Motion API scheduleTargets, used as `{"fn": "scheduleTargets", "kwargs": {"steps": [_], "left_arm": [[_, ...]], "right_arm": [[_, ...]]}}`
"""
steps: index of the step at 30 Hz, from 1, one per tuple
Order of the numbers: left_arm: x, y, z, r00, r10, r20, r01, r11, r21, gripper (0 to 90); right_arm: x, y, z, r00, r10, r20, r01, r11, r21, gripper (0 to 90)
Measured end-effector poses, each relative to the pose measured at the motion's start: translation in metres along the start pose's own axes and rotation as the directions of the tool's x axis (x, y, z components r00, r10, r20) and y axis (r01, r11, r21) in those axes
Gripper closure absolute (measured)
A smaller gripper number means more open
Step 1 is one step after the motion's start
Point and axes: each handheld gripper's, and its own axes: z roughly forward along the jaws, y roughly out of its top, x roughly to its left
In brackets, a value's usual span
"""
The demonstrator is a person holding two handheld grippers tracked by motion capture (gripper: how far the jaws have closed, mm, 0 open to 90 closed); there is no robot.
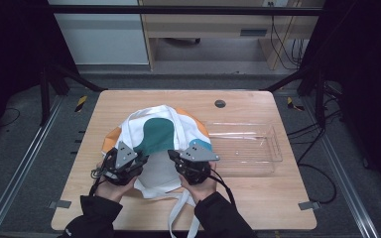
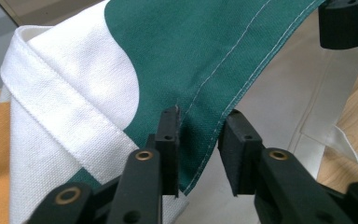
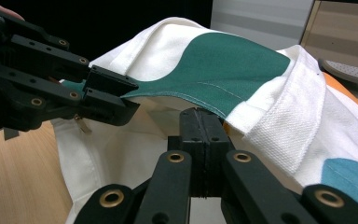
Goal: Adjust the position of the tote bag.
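Overhead, clear tray (image 1: pixel 273 148) beside the bag (image 1: pixel 158 134), unseen along either jaws.

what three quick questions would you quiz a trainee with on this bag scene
1. True or false: in the high view, the clear tray lies left of the tote bag.
2. Which colour of cloth sits between the left gripper jaws? a) green b) orange c) blue
3. Which gripper has its jaws shut together on the bag's rim?

Key: 1 false, the tray lies to the bag's right; 2 a, the green patch; 3 the right gripper.
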Motion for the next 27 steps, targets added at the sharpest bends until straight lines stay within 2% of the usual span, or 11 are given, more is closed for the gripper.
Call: {"fn": "scheduleTargets", "kwargs": {"steps": [7,14,23,24,27], "left_arm": [[0.001,0.0,0.0,0.9999,-0.01,0.0,0.01,0.9999,0.003,81.1],[0.004,0.0,-0.003,0.9989,-0.046,0.006,0.046,0.9987,-0.019,85.2],[0.008,0.003,-0.006,0.9962,-0.086,0.019,0.086,0.9954,-0.041,87.2],[0.009,0.004,-0.008,0.996,-0.088,0.016,0.088,0.9951,-0.044,87.3],[0.009,0.005,-0.008,0.9952,-0.097,0.017,0.098,0.9936,-0.057,87.5]], "right_arm": [[0.001,-0.002,0.002,0.9999,-0.011,-0.009,0.011,1.0,0.015,90.0],[0.002,-0.009,0.002,0.9996,-0.023,-0.019,0.024,0.999,0.043,90.0],[0.002,-0.036,0.008,0.9997,-0.001,-0.024,0.004,0.994,0.11,90.0],[0.001,-0.044,0.01,0.9998,0.009,-0.02,-0.006,0.992,0.126,90.0],[0.0,-0.05,0.011,0.9998,0.015,-0.015,-0.013,0.991,0.134,90.0]]}}
